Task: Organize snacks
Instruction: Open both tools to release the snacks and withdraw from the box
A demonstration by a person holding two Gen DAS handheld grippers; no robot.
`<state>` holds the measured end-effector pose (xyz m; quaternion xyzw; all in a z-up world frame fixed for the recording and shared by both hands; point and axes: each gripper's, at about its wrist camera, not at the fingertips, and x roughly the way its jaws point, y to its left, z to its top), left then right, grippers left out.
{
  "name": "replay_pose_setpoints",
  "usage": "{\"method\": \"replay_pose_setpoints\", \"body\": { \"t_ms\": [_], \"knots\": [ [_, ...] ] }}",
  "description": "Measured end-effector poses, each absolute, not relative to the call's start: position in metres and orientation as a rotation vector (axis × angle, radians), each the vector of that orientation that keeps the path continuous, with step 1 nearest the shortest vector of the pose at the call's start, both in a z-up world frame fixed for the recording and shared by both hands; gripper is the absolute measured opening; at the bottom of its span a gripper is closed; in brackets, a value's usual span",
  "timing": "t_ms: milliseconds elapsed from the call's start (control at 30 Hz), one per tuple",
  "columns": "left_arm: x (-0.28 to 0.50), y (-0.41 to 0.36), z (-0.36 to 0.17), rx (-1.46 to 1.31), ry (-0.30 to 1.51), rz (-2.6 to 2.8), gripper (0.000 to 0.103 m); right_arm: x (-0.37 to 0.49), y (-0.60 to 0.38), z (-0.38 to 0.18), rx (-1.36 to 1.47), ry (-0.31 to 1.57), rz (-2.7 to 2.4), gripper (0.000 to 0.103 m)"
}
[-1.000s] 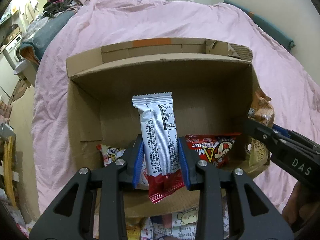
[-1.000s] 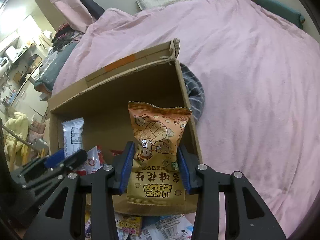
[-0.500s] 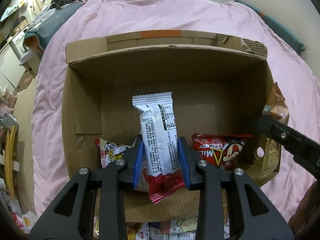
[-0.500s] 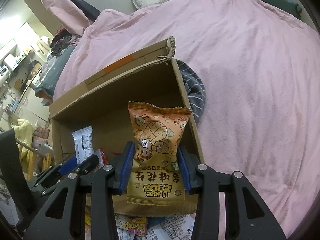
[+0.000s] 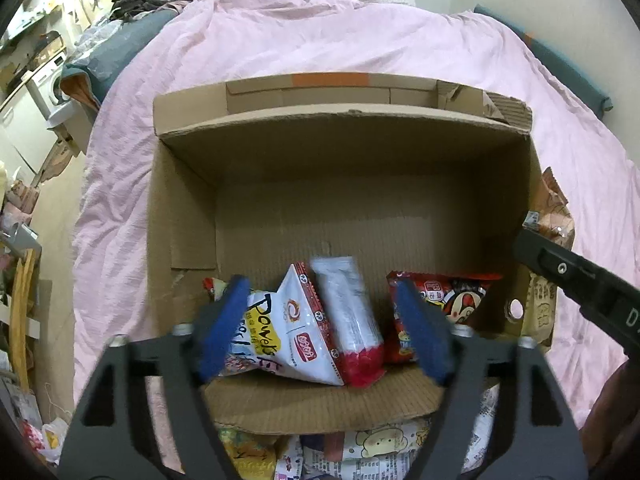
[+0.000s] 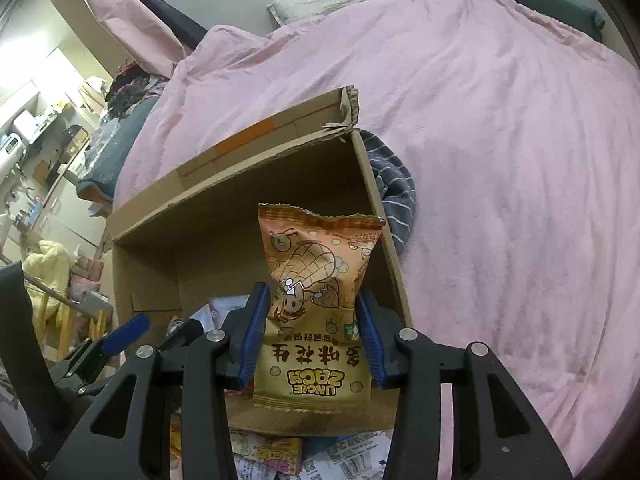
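An open cardboard box (image 5: 280,216) lies on a pink bed. My left gripper (image 5: 324,328) is open over its near edge. A blurred silver-and-red snack packet (image 5: 350,316) is between the open fingers, apart from both, inside the box beside a white bag (image 5: 288,332) and a red candy bag (image 5: 436,300). My right gripper (image 6: 316,336) is shut on an orange peanut snack bag (image 6: 316,304), held upright at the box's right wall (image 6: 380,216). The right gripper also shows in the left wrist view (image 5: 576,284).
The pink duvet (image 6: 500,160) surrounds the box. A striped grey cloth (image 6: 394,188) lies behind the box's right side. Several loose snack packets (image 5: 360,452) lie in front of the box. Cluttered furniture stands at the far left (image 6: 48,152).
My left gripper has opened and let go of the silver-and-red packet, which is dropping into the box. The right gripper still holds the peanut bag.
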<state>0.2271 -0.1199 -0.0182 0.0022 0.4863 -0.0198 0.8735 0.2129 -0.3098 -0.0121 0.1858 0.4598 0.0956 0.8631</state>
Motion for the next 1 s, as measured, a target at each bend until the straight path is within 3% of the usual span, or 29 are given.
{"method": "replay_pose_setpoints", "body": {
  "t_ms": [67, 133, 200, 233, 1000],
  "knots": [
    [0.225, -0.119, -0.015, -0.004, 1.008, -0.052, 0.081, 0.213, -0.311, -0.01, 0.4, 0.958, 0.206, 0.048],
    [0.223, -0.118, -0.013, -0.001, 1.004, -0.043, 0.081, 0.212, -0.313, -0.005, 0.404, 0.938, 0.207, 0.059],
    [0.222, -0.115, -0.012, -0.01, 1.005, -0.042, 0.081, 0.209, -0.314, -0.001, 0.39, 0.917, 0.2, 0.086],
    [0.222, -0.114, -0.011, -0.014, 1.004, -0.037, 0.081, 0.208, -0.314, 0.001, 0.387, 0.905, 0.195, 0.088],
    [0.18, -0.095, 0.027, 0.03, 0.905, -0.006, 0.081, 0.179, -0.321, 0.022, 0.415, 0.835, 0.187, 0.089]
  ]
}}
